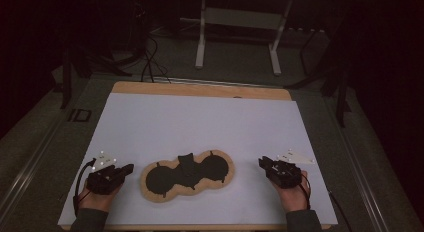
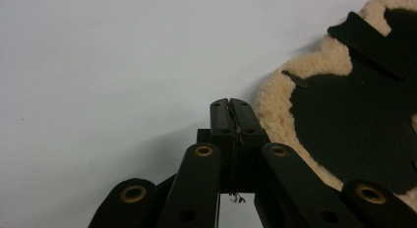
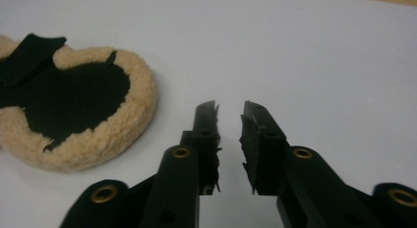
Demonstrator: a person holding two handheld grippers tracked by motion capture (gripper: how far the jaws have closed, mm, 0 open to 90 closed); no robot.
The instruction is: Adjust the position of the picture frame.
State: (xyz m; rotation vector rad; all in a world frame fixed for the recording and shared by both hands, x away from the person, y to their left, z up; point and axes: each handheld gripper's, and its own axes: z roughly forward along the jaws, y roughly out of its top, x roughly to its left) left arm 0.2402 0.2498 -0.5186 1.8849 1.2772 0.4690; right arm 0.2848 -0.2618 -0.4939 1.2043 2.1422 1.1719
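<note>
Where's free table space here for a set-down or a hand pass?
Free: the whole far half of the white sheet, from the fleece pad up to the wooden table edge. Narrow bare strips between the pad and the shut left gripper, and between it and the slightly open right gripper. Crowded: the near edge, with the pad and both hands.

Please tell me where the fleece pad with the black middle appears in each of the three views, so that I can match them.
High view: the fleece pad lies low in the centre, between both grippers.
Left gripper view: the pad is at the right edge, beside the shut jaws.
Right gripper view: the pad is at the left, apart from the open jaws.
Shared landmark: the black strap across the pad's waist.
</note>
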